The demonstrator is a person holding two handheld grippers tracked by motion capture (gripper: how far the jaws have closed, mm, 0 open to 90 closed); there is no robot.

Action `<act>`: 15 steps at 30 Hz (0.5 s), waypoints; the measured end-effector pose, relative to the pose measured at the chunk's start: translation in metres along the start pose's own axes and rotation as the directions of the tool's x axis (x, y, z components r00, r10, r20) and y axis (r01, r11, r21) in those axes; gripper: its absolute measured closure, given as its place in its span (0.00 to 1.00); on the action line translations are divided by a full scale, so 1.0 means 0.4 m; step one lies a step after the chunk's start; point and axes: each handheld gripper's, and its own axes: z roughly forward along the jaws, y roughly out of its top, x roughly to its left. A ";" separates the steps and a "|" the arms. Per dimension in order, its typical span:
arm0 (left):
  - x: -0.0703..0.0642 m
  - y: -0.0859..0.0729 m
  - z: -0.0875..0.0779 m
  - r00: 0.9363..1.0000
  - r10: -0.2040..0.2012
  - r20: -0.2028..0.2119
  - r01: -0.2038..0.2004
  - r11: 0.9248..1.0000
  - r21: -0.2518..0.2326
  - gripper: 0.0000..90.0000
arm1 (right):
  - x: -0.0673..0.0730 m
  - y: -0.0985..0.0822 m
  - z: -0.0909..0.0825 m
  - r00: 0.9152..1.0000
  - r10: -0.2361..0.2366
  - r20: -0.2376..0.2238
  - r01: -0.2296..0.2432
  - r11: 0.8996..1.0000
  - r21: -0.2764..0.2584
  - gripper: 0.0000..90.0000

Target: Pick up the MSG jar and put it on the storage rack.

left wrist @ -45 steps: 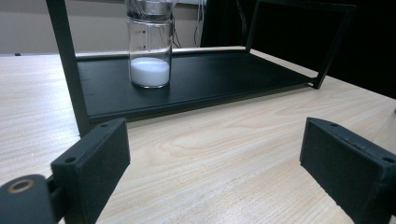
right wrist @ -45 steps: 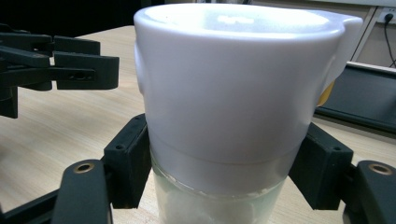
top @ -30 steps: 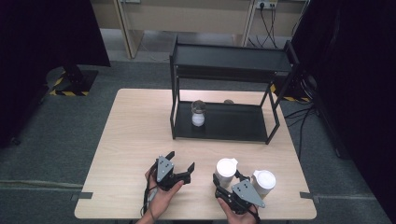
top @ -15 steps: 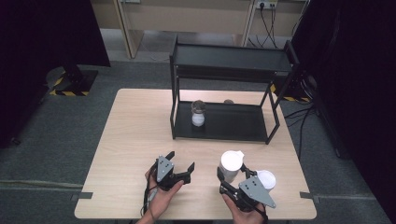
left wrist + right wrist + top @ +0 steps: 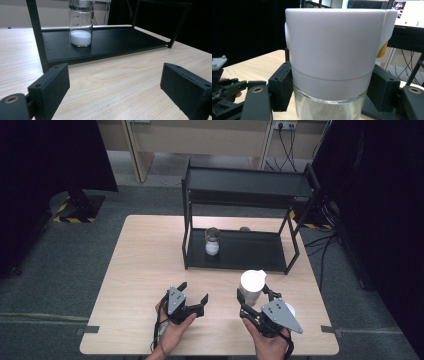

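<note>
Right gripper [image 5: 253,296] clamps a white-capped jar [image 5: 337,62] on its glass, seen close in the right gripper view, above the table's [image 5: 145,265] near edge; left gripper [image 5: 192,292] (jaws apart) holds nothing.

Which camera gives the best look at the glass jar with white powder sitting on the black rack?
The left gripper view: the glass jar stands close and sharp on the rack's lower shelf, its white powder plain, though the top is cut off. The high view shows the same jar whole but small.
</note>
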 end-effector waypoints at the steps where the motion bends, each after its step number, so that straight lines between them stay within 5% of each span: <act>1: 0.000 0.000 0.000 1.000 -0.001 0.000 0.001 1.000 -0.001 0.09 | -0.003 0.003 0.003 1.000 0.001 -0.002 -0.001 1.000 -0.001 0.34; 15: 0.001 0.000 0.000 1.000 -0.003 0.002 0.003 1.000 -0.001 0.09 | -0.061 0.052 0.054 0.999 0.037 0.010 -0.036 0.999 -0.015 0.34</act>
